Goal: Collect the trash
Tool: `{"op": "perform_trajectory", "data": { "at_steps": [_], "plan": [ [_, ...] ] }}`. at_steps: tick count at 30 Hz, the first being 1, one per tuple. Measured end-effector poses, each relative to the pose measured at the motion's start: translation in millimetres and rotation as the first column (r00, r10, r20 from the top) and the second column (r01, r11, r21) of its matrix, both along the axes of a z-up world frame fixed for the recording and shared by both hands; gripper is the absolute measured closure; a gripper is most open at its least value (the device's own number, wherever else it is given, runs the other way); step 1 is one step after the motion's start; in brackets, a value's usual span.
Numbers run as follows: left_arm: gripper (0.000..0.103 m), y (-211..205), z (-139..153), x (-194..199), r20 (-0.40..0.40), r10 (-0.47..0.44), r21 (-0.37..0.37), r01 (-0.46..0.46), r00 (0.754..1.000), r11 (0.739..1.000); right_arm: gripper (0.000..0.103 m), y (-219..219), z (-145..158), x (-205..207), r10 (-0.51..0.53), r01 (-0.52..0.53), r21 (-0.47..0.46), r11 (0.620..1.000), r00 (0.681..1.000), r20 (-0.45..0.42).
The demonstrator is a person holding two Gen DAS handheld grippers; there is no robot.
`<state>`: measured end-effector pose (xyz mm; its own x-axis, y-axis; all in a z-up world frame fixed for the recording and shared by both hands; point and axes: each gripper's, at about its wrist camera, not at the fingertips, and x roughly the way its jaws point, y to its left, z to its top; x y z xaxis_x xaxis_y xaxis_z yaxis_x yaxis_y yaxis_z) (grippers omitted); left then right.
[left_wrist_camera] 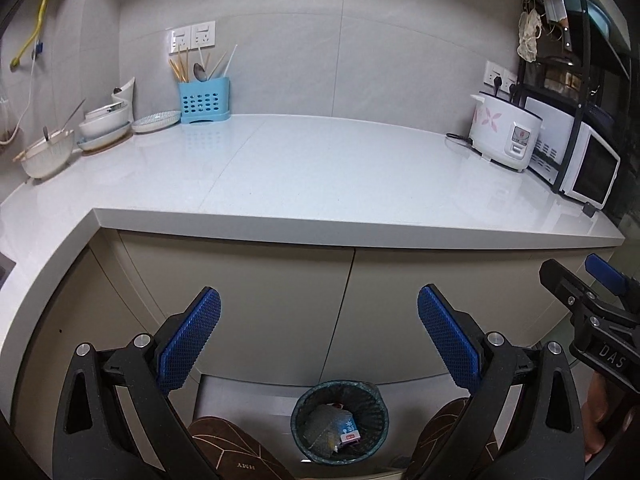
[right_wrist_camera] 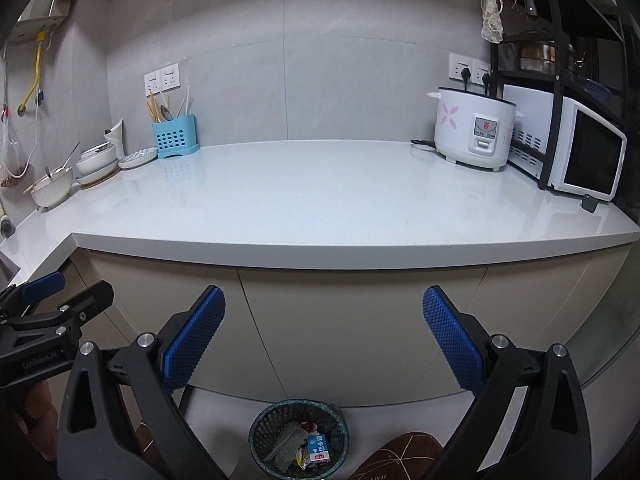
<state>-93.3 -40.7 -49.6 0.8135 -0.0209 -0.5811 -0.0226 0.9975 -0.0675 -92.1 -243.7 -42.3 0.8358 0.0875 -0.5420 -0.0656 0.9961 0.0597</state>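
Evidently at rest: both grippers hang below the worktop (left_wrist_camera: 320,184) edge, over the floor.
Left gripper (left_wrist_camera: 319,334): fingers spread wide, grasping nothing.
Right gripper (right_wrist_camera: 324,334): fingers likewise released and empty.
Trash: a small carton (right_wrist_camera: 318,449) and crumpled wrappers lie inside the mesh wastebasket (right_wrist_camera: 299,438) on the floor, between the person's slippers (left_wrist_camera: 228,446).
Reason: the bin sits at the cabinet foot, probably for easy dropping.
Hidden: the bin's base and lower contents are cut off; carton print unreadable.

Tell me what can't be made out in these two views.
- Trash bin bottom: left wrist view, the crumpled wrapper and small carton cover it.
- Carton print: both views, too small to read.
- Rack shelves: right wrist view, dark and cut off by the edge.
- Bowl contents: left wrist view, hidden by its rim.
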Motion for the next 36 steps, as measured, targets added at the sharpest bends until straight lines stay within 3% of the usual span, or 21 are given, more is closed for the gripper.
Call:
{"op": "perform_trajectory", "data": {
  "at_steps": [36],
  "plan": [
    [0.006,-10.3,1.4,-6.9,0.007,-0.01,0.011,0.01,1.0,1.0,0.008,-4.2,4.9,-5.7,-0.012,0.011,-0.006,1.0,1.0,-0.011]
  ]
}}
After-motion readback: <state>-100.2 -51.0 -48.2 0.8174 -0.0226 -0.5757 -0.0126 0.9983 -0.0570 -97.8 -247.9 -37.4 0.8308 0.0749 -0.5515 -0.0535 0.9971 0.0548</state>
